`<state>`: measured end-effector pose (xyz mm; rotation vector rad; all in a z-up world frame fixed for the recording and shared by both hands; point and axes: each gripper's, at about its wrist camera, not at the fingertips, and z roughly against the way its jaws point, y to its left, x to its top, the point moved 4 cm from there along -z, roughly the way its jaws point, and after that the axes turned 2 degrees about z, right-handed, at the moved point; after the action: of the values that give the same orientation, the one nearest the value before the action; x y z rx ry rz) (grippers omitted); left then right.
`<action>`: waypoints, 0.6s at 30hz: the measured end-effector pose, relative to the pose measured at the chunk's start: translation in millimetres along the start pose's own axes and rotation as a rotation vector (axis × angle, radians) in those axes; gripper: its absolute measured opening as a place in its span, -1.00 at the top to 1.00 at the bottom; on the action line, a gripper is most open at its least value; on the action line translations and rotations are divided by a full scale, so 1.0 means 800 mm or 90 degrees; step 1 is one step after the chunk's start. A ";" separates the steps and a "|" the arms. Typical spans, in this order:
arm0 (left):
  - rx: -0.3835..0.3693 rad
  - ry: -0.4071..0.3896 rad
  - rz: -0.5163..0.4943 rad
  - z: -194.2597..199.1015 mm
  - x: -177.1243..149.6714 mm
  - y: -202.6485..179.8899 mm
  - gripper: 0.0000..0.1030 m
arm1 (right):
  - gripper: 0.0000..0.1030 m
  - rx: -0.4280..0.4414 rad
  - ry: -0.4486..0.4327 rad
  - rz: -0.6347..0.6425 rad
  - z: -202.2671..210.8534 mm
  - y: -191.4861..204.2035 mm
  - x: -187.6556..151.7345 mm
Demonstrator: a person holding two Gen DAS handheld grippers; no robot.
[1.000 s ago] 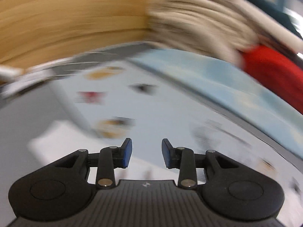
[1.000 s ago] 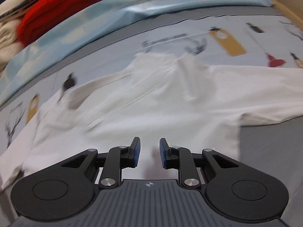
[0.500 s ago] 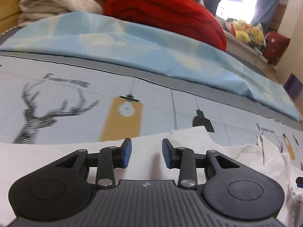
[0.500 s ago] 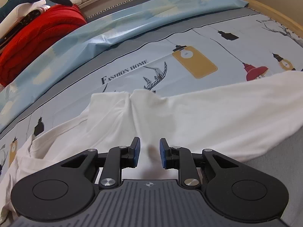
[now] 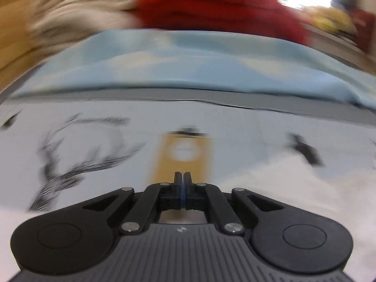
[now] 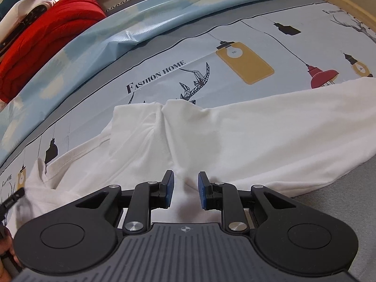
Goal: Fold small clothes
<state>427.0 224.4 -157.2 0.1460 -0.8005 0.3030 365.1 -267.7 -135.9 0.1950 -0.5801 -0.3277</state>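
The bed (image 6: 270, 23) has a smooth printed sheet. A soft white shirt (image 6: 235, 141) lies crumpled. Left tongs (image 5: 182, 181) are closed, empty; right tongs (image 6: 184, 189) gape over it.

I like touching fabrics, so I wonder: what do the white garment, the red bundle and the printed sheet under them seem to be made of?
White garment: probably soft cotton knit, matte; it lies in limp creases with a ribbed edge. Red bundle: thick, plush-looking folds, perhaps fleece or a padded blanket. Printed sheet: thin smooth woven cloth, flat with printed lamps and lettering; the fibre cannot be told.
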 end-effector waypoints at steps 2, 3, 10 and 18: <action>-0.079 0.005 0.019 0.007 0.001 0.000 1.00 | 0.55 -0.002 0.000 0.000 0.001 -0.002 0.000; -0.114 -0.014 0.009 0.019 0.002 -0.008 0.99 | 0.55 -0.004 0.001 0.001 0.002 -0.003 0.000; -0.216 0.092 -0.073 0.005 -0.022 -0.054 0.94 | 0.55 -0.008 0.007 -0.003 0.007 -0.004 -0.004; -0.159 0.005 -0.064 0.086 0.025 -0.059 0.86 | 0.55 -0.010 -0.016 0.010 0.044 -0.001 0.006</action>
<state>408.3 167.4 -95.8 -0.0489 -0.8133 0.1068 349.0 -273.5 -104.8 0.1718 -0.6031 -0.3192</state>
